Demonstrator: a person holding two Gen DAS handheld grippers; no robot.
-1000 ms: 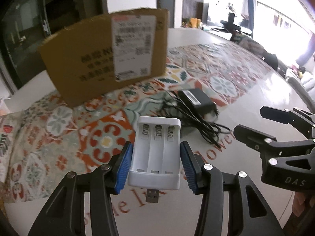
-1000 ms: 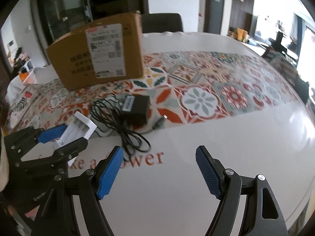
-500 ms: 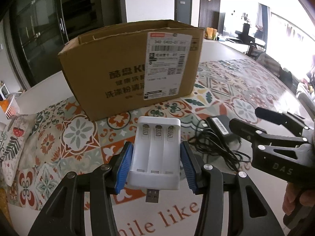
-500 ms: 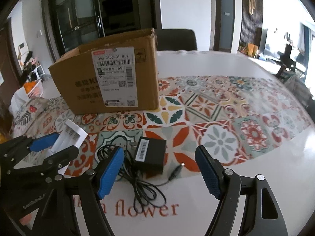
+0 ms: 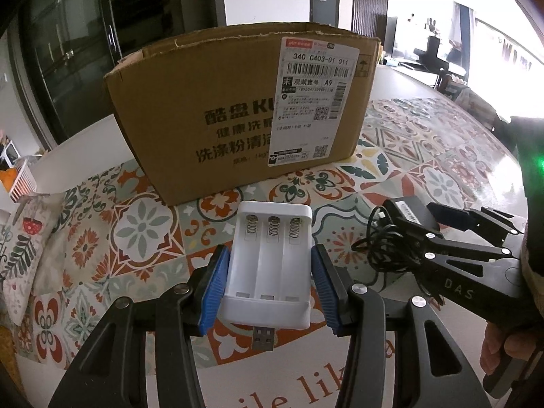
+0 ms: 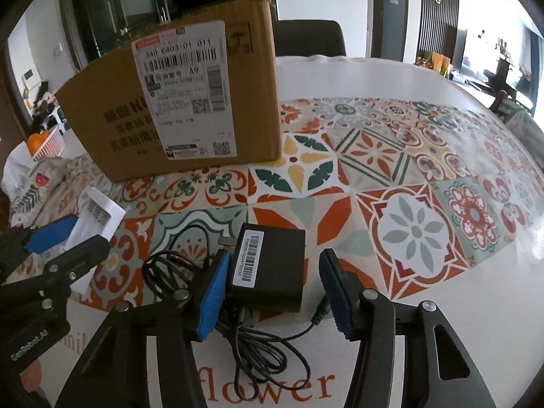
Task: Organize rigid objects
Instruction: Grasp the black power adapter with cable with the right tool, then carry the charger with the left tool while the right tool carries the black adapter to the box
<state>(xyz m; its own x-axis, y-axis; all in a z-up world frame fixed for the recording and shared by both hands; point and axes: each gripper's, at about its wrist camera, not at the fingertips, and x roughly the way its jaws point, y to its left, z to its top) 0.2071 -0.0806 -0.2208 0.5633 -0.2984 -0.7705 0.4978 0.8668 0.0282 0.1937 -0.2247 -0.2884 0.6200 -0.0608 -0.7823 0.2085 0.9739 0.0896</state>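
My left gripper (image 5: 270,287) is shut on a white three-slot battery charger (image 5: 270,265) with a USB plug, held above the patterned tablecloth in front of an open cardboard box (image 5: 244,108). My right gripper (image 6: 273,292) is open, its blue pads on either side of a black power adapter (image 6: 268,267) with a tangled black cord (image 6: 258,340) lying on the table. The left pad is close to the adapter's side; the right pad stands apart. The adapter (image 5: 406,209) and right gripper (image 5: 452,234) also show in the left wrist view. The charger (image 6: 97,214) shows at the left of the right wrist view.
The cardboard box (image 6: 183,102) stands upright at the back of the tiled-pattern tablecloth (image 6: 408,170). A patterned cloth bag (image 5: 23,255) lies at the left. A white basket with orange items (image 6: 44,142) sits far left. A dark chair (image 6: 309,39) is behind the table.
Both grippers moved forward toward the box. The right gripper came down around the power adapter and narrowed. The left gripper keeps holding the charger.
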